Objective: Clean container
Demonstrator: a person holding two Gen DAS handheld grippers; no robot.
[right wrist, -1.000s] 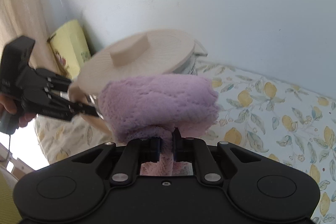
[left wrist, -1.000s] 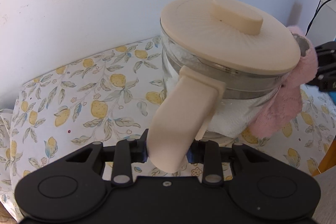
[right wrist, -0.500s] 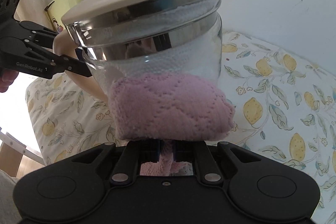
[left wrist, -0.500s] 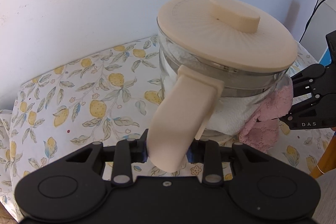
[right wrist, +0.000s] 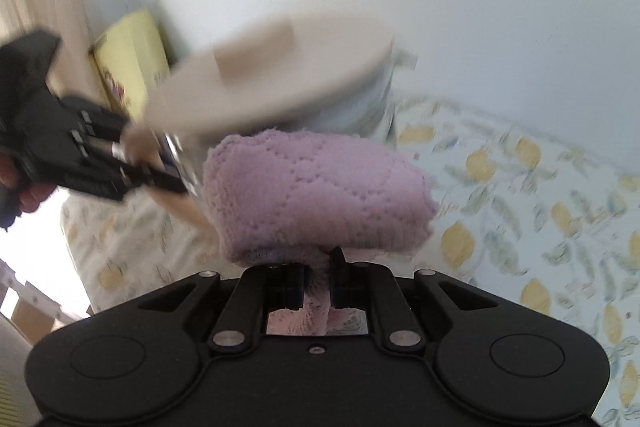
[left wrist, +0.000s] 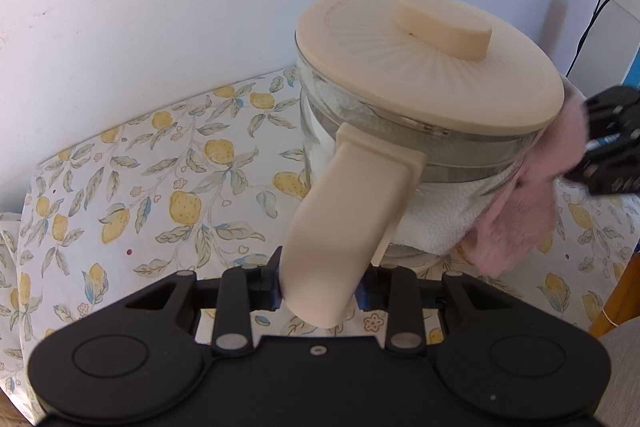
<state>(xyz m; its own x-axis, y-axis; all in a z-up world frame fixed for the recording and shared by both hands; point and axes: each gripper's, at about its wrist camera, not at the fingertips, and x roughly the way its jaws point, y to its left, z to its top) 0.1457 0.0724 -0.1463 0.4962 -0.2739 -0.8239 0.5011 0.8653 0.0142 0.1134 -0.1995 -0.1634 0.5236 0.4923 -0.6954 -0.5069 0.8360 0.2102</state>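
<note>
A glass container [left wrist: 316,123] with a cream lid [left wrist: 428,67] stands on the lemon-print cloth, white paper showing inside it [left wrist: 436,219]. My left gripper [left wrist: 320,291] is shut on its cream handle [left wrist: 348,227]. My right gripper [right wrist: 318,279] is shut on a folded pink cloth [right wrist: 316,187], which is pressed against the container's far side just under the lid rim. The left wrist view shows the cloth [left wrist: 528,211] hanging at the container's right side, with the right gripper [left wrist: 576,163] behind it. The right wrist view is motion-blurred, and the lid [right wrist: 280,79] sits above the cloth.
A lemon-print tablecloth [left wrist: 160,187] covers the table up to a white wall. A yellow box [right wrist: 132,59] stands behind the container by a curtain. A black cable [left wrist: 592,27] hangs at the right, above a wooden edge [left wrist: 616,307]. A person's hand [right wrist: 28,195] holds the left gripper.
The right gripper slid the pink cloth down the glass wall, then back up to the lid rim. The left gripper and the container stayed in place.
</note>
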